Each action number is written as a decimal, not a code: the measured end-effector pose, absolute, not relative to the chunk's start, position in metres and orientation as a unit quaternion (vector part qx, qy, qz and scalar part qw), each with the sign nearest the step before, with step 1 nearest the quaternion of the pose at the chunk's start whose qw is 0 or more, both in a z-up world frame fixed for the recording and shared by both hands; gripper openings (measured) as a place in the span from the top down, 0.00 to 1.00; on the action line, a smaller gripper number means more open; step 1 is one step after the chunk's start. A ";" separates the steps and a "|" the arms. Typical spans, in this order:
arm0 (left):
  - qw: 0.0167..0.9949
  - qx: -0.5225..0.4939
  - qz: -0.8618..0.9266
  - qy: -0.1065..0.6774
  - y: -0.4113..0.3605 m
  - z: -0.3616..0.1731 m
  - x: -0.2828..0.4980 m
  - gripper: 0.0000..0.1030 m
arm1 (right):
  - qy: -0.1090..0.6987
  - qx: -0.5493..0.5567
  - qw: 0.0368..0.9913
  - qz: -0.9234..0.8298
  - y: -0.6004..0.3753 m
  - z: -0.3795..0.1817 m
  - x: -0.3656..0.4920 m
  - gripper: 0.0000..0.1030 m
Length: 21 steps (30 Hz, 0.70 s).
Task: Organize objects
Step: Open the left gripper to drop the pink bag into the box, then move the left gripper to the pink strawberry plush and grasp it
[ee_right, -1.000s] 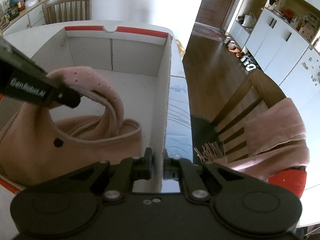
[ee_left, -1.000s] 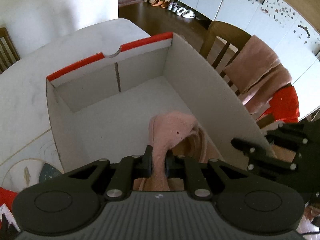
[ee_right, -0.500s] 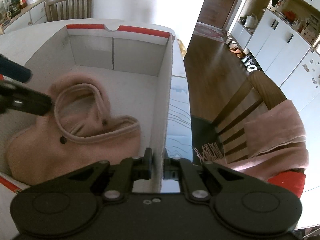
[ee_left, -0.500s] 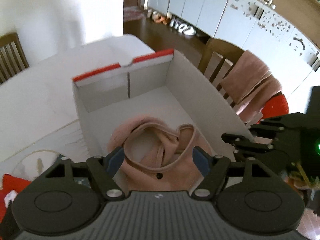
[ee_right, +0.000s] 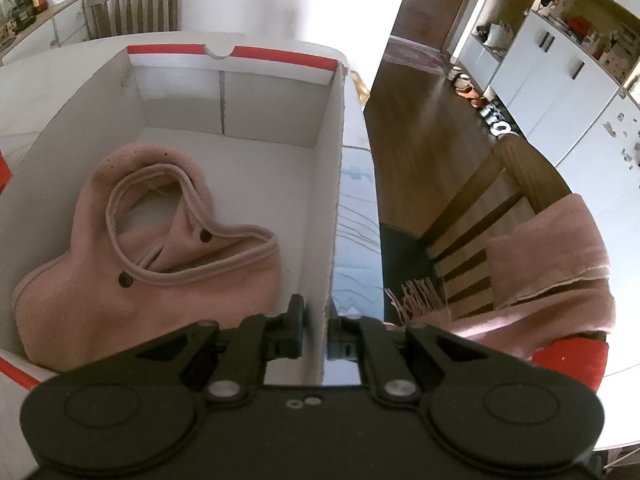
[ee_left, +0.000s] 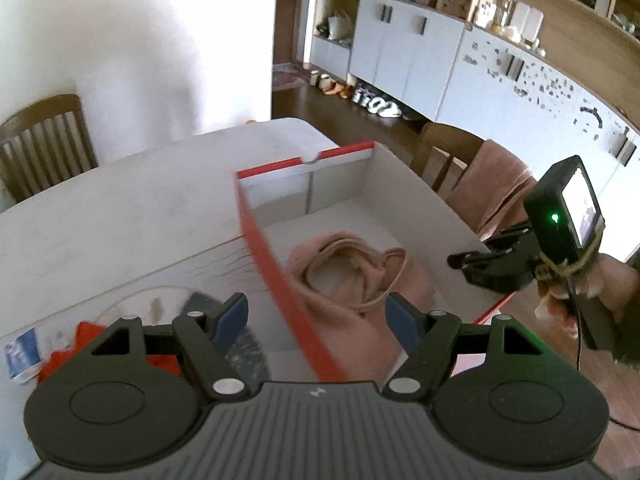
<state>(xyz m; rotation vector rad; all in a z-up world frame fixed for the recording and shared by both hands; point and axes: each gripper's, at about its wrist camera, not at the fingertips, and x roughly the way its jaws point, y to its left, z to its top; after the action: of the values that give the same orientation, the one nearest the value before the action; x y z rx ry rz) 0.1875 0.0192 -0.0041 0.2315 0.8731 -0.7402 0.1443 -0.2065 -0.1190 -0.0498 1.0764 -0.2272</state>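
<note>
Your right tool [ee_right: 316,330] is clamped on the right wall of the white box [ee_right: 334,184], which looks meant to steady the box while things go in. Your left tool [ee_left: 316,322] stands wide, nothing between its pads, above the box's red-edged left wall, so it looks free to fetch. The pink bib [ee_right: 132,256] lies flat on the box floor, at the near end. On the counter [ee_left: 100,216] left of the box, a red item [ee_left: 86,330] looks the likeliest next pick.
</note>
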 end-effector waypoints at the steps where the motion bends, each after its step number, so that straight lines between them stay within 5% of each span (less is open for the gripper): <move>1: 0.837 0.108 -0.344 0.411 0.029 -0.002 0.187 0.27 | 0.512 -0.024 0.852 -0.109 -0.206 -0.119 0.144 0.93; 18: 0.880 0.065 -0.219 0.417 0.215 -0.005 0.194 0.16 | 0.527 -0.037 0.839 -0.127 -0.199 -0.121 0.150 0.90; 21: 0.876 0.064 -0.206 0.432 0.242 -0.016 0.191 0.02 | 0.529 -0.039 0.837 -0.130 -0.198 -0.122 0.151 0.89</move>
<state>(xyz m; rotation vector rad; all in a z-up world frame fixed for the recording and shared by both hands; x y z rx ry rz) 0.1911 0.2416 -0.0160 0.1328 0.9018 -0.4290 0.1510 -0.1981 -0.1216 -0.0825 1.1201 -0.2756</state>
